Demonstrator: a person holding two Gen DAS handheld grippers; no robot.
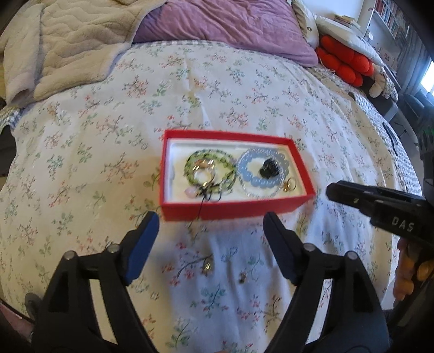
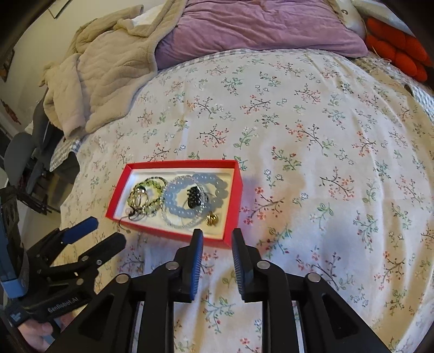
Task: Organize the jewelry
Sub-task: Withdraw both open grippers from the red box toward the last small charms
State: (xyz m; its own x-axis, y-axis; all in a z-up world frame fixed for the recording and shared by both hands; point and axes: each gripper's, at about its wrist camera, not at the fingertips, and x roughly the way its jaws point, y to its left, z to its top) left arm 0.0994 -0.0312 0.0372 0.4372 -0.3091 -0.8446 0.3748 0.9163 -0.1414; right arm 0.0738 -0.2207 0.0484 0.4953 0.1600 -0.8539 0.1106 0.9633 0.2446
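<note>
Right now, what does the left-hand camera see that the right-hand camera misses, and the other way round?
Only the left wrist view shows two small pieces of jewelry lying loose on the floral bedspread in front of the open left gripper, plus a bookshelf far right. Only the right wrist view shows a chair beside the bed. Both show the red box holding the green bracelet, blue bracelet, black piece and gold ring, the purple pillow, and the right gripper.
</note>
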